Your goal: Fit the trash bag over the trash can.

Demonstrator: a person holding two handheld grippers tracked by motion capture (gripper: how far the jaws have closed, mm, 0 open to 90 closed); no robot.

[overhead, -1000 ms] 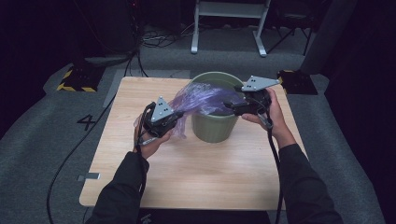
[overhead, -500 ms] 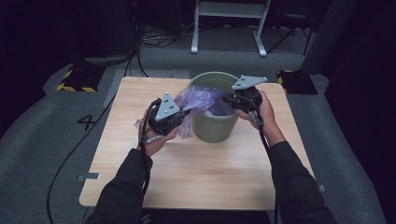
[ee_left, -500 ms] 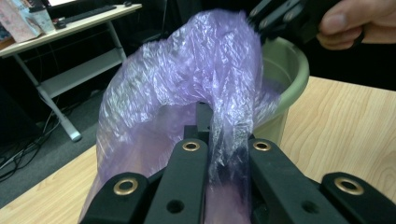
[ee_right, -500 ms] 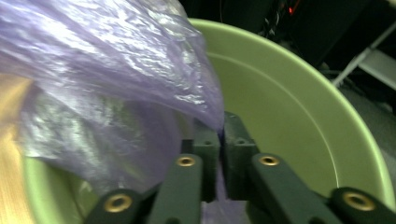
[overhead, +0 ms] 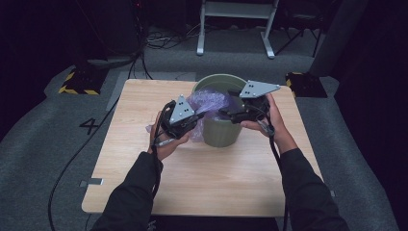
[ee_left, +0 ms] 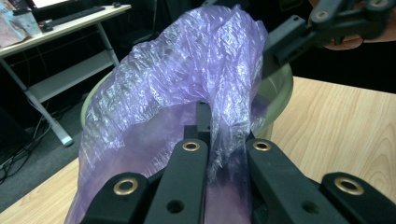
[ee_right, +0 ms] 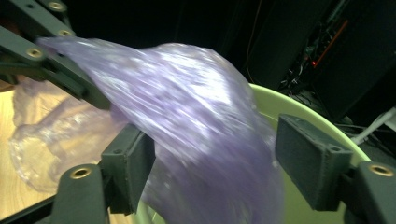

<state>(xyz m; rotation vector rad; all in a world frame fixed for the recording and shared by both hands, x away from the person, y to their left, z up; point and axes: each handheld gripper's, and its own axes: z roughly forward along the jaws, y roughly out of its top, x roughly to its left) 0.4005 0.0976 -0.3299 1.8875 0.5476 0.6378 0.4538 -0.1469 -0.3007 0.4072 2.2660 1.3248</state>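
Note:
A crinkled purple plastic bag drapes over the left rim of a green bin in the middle of the table. My left gripper is shut on the bag's edge just left of the bin; in the left gripper view the bag rises from between its closed jaws. My right gripper hovers over the bin's mouth. In the right gripper view it stands open, with the bag running between its pads and down into the bin.
The light wooden table has bare room in front of and to both sides of the bin. The bag's loose tail lies on the wood under my left hand. Cables and a white desk frame are on the floor beyond.
My right gripper has moved left from the bin's right rim to above its mouth, closer to the left gripper. The stretched bag has gone slack and sunk toward the bin.

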